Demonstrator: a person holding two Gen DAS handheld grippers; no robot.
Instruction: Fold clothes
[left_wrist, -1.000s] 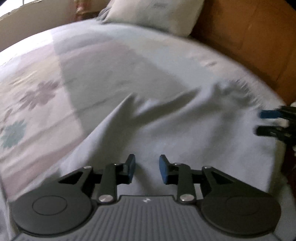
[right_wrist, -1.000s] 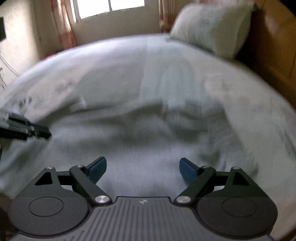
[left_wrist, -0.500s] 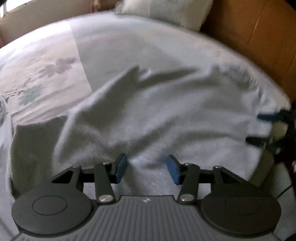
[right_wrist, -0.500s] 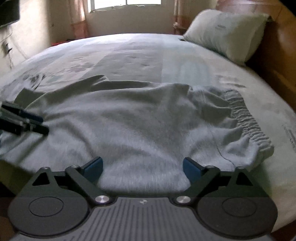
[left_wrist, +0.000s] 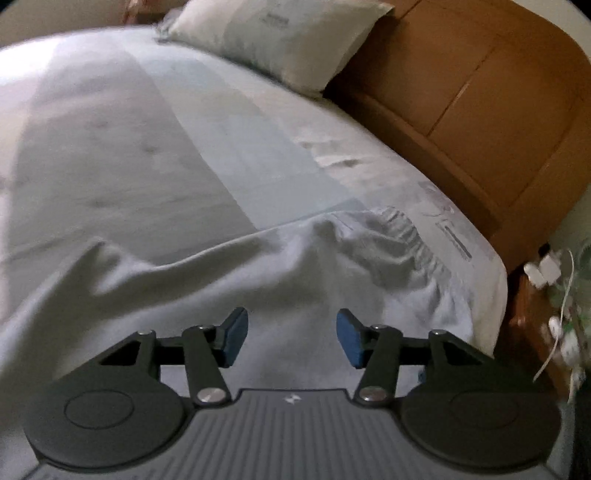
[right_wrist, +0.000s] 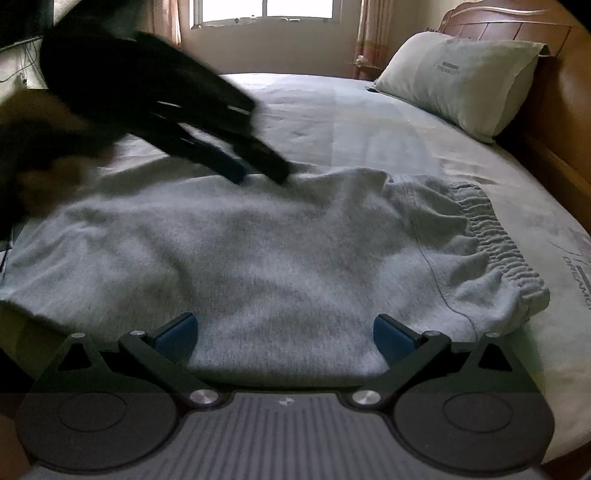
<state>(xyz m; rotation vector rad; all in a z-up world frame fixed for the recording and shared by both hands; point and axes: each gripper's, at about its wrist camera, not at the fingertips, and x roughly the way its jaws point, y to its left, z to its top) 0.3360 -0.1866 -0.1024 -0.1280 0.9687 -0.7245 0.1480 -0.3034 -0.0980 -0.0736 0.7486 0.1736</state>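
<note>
The left gripper (left_wrist: 291, 341) has its blue pads (left_wrist: 233, 336) apart and widening, with only grey cloth seen past the gap and nothing pinched between them. From the right wrist view that same gripper shows as a dark, motion-blurred shape (right_wrist: 258, 171) reaching in from the upper left, its tips down at the far edge of the garment; whether they touch the cloth is unclear through the blur. The right gripper (right_wrist: 284, 338) stands with its fingers (right_wrist: 177, 334) spread wide and still widening, the near edge of the garment lying between and under them, with no pad pressing on it. The garment is a pair of grey fleece shorts (right_wrist: 258, 258) spread fairly flat across the near part of the bed (right_wrist: 351, 122), its gathered elastic waistband (right_wrist: 495, 240) toward the right, near the headboard side. The fabric carries soft wrinkles, and a raised fold runs along its far edge. In the left wrist view the shorts (left_wrist: 221, 288) fill the lower middle, the waistband (left_wrist: 413, 240) bunched at the right. Beyond lies the pale sheet with broad stripes, a pillow (right_wrist: 458, 77) at the head, and a wooden headboard (left_wrist: 480, 103) behind it. A window (right_wrist: 266, 11) glows at the far wall. White plugs and cords (left_wrist: 546, 273) sit beside the bed at the right edge.
</note>
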